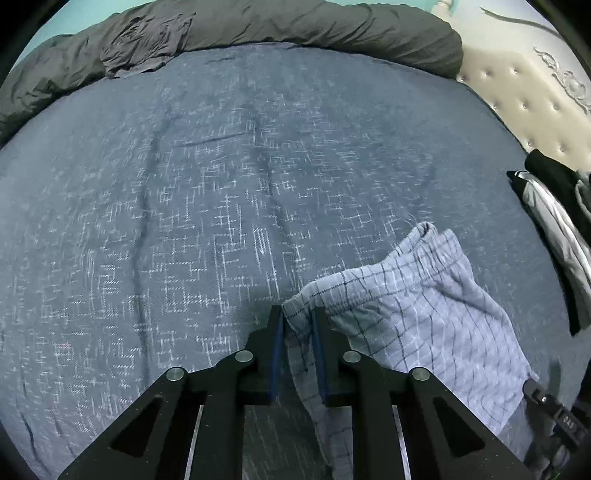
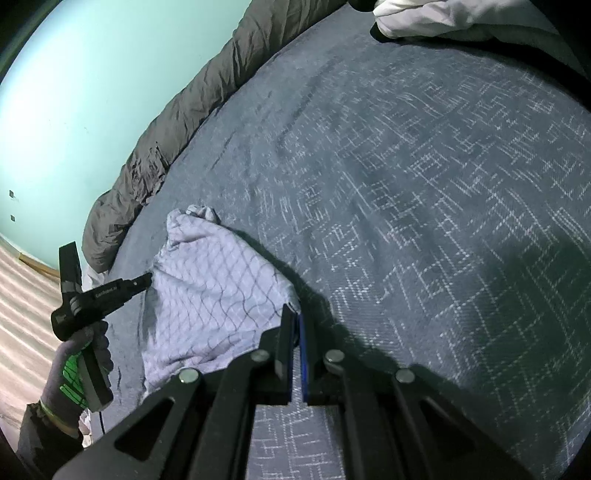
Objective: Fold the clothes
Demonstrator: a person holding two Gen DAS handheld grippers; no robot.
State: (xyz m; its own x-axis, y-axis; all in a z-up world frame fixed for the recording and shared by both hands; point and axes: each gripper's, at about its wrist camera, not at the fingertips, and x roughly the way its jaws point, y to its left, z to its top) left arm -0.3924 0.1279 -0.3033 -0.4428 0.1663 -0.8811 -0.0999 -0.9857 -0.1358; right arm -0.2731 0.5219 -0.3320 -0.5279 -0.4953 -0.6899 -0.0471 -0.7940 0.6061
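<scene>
Light blue checked shorts (image 1: pixel 417 306) lie on the dark blue patterned bed cover (image 1: pixel 221 184). My left gripper (image 1: pixel 297 317) is shut on a corner of their elastic waistband, with cloth bunched between the blue pads. In the right wrist view the same shorts (image 2: pixel 210 295) spread to the left. My right gripper (image 2: pixel 295 314) is shut on their near corner, its pads almost touching. A gloved hand (image 2: pixel 70 358) holds the left gripper (image 2: pixel 107 291) at the shorts' far left edge. The garment hangs slack between the two grips.
A rolled dark grey duvet (image 1: pixel 277 26) lines the far edge of the bed. A cream tufted headboard (image 1: pixel 524 96) and a pile of black and white clothes (image 1: pixel 554 214) are at the right. A white cloth (image 2: pixel 436 14) lies near the top; teal wall (image 2: pixel 92 92) at the left.
</scene>
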